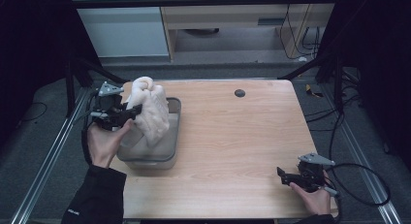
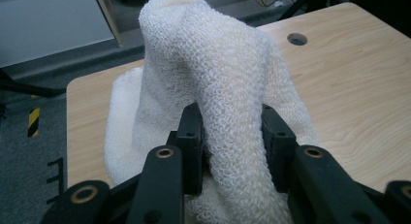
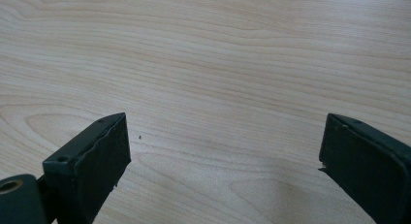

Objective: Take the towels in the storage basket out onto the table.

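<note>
A white knitted towel (image 1: 151, 110) hangs bunched above a grey plastic tub (image 1: 173, 151) at the table's left side, its lower part dropping into the tub. My left gripper (image 1: 130, 112) is shut on a fold of the towel (image 2: 228, 117); the left gripper view has its jaws pinching the cloth from both sides (image 2: 231, 136). My right gripper (image 1: 283, 174) rests low near the table's front right corner, held by a hand. Its jaws stand wide apart over bare wood (image 3: 223, 151) with nothing between them.
The light wooden table (image 1: 242, 136) has a round cable hole (image 1: 239, 93) near its back edge. A black cable (image 1: 361, 185) loops off the right gripper past the table's right edge. Metal frame rails run along both sides.
</note>
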